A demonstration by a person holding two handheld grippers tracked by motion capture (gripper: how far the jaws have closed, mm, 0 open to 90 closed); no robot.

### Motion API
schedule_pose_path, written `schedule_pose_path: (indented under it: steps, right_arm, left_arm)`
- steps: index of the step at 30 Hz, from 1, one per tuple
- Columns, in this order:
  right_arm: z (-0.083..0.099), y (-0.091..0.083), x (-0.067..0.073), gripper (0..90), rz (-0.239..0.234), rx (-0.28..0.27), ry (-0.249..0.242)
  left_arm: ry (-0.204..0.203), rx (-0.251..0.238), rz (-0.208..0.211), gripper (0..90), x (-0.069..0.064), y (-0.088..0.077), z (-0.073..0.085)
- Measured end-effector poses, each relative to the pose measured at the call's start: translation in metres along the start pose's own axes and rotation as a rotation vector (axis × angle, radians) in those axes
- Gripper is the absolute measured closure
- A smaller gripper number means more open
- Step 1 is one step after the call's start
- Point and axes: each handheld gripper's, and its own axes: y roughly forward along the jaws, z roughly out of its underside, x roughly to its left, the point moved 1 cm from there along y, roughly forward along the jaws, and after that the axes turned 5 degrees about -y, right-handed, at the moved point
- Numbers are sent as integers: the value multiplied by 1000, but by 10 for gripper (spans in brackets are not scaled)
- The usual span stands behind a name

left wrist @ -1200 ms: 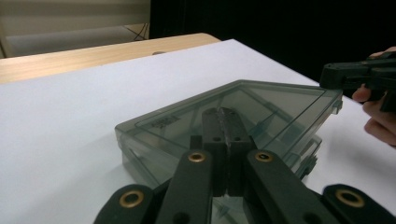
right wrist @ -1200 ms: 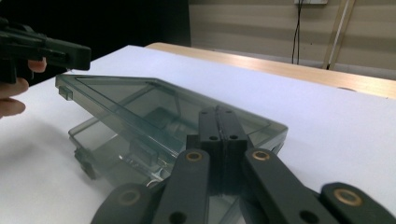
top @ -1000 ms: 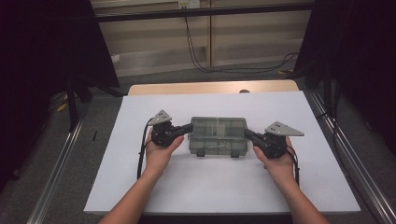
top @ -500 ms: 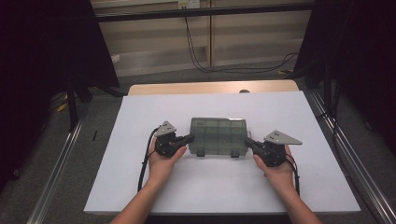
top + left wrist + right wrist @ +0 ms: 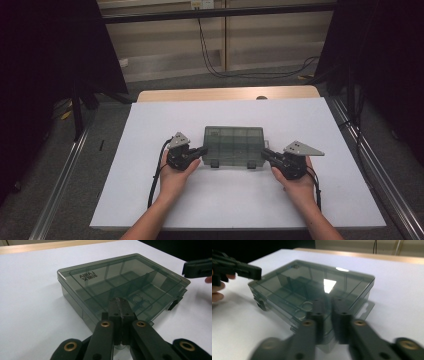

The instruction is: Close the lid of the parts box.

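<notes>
Black jaws are seen pressed flat together on the left gripper, nothing being held between them; their tips are placed at the near corner of the box, over its lid edge. Whether they touch it cannot be told. On the right gripper a narrow gap is left between the jaws, which have just been opening; nothing is gripped, and their blurred tips are set before the opposite end of the box.

Two grippers and one box are counted, each gripper held in one hand, the left hand and the right hand. A grey three-cornered plate is carried on top of the right gripper.

One smoke-grey, see-through plastic box is laid flat on the white table, lid shut, between the two grippers. Dividers are seen through the lid. Two dark clasps are counted on its near long side. "AIRAJ" is read on the lid, upside down, with small characters beneath it that cannot be made out.
</notes>
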Motion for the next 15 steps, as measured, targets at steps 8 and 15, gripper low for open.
schedule_pose_path:
  steps: [8,15]
  right_arm:
    - [-12,-25,-14,345,56,-68,-14]
    - [-8,-44,-27,16,125,-40,-22]
  left_arm:
    - [-27,-7,13,900,1,1,0]
    - [-17,-3,15,900,2,1,0]
